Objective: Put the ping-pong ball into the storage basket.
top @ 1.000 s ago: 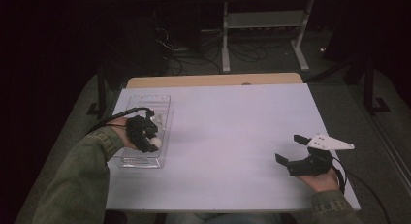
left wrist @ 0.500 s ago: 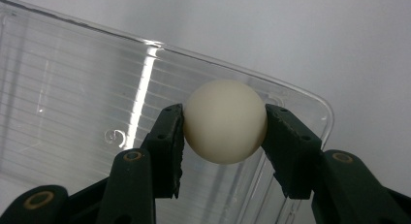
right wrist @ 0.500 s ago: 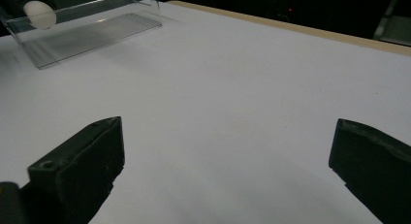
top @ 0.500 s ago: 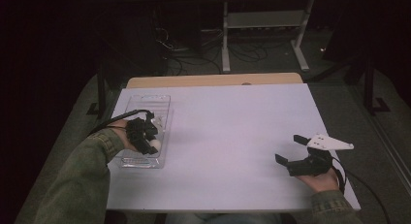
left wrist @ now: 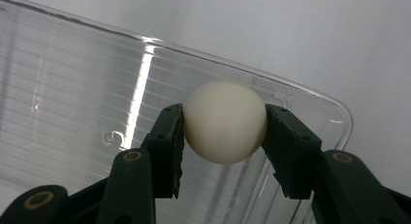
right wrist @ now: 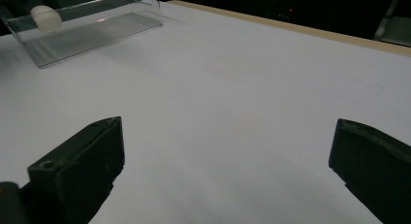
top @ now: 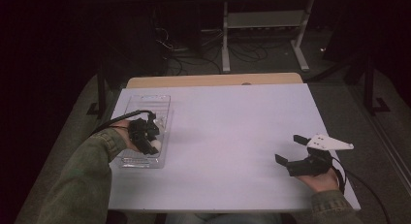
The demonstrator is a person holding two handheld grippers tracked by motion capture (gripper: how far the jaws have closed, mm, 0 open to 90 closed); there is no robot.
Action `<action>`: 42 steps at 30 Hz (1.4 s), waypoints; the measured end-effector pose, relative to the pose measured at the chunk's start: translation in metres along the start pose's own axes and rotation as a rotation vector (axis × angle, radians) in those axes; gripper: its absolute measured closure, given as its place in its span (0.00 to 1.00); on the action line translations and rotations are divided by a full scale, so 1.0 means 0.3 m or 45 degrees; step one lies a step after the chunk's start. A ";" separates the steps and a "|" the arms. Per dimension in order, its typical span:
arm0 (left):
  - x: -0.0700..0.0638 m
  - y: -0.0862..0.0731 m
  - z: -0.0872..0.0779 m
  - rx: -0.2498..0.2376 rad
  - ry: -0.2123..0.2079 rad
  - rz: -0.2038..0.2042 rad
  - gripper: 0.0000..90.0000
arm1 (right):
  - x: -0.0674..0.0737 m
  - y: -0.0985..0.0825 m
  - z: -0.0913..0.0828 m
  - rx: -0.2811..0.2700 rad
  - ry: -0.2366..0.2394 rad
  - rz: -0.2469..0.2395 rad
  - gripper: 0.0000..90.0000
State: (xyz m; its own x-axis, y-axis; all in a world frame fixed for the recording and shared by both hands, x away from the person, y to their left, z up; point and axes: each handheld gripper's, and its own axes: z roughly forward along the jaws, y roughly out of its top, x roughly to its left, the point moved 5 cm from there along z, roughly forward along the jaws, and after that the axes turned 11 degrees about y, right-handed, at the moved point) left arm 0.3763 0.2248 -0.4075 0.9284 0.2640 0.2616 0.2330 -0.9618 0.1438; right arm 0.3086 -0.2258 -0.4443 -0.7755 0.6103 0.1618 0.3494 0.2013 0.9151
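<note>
- The white ball [left wrist: 225, 121] sits clamped between the two black jaws of the left gripper [top: 145, 136], one pad pressed on each side of it; it is held over the clear plastic tray [top: 145, 104], above the tray's near half.
- In the left gripper view the ball lies close to a rounded corner of the tray, with the tray's raised rim running just behind it and bare table past the rim.
- The tray stands at the left side of the white table [top: 232, 136], its long side parallel with the table's left edge and near it; little room remains between tray and that edge.
- To the right of the tray the tabletop is a wide bare stretch, reaching across to the right gripper [top: 295, 156].
- The right gripper rests low at the table's near right corner, close to both the near edge and the right edge, its jaws standing wide apart with nothing between them.
- A strip of wood [top: 213, 80] shows along the table's far edge, and beyond it lies dark floor with a metal frame [top: 264, 20] and cables.
</note>
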 end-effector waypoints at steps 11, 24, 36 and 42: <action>0.000 -0.011 0.034 0.009 -0.044 -0.016 0.56 | -0.001 -0.001 0.000 0.002 0.000 0.003 0.00; 0.003 -0.020 0.055 0.041 -0.040 -0.022 0.56 | -0.001 -0.001 0.000 0.002 0.000 0.005 0.00; 0.009 -0.027 0.052 0.047 -0.028 -0.042 0.51 | -0.001 -0.002 0.001 0.004 0.002 0.005 0.00; 0.018 -0.031 0.036 0.027 -0.007 -0.074 0.46 | 0.000 -0.001 0.001 0.003 0.002 0.005 0.00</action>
State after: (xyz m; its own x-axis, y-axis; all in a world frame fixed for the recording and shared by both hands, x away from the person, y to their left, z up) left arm 0.3823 0.2344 -0.4177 0.9146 0.3191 0.2483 0.2925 -0.9462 0.1384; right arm 0.3086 -0.2257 -0.4447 -0.7750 0.6098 0.1658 0.3537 0.2011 0.9135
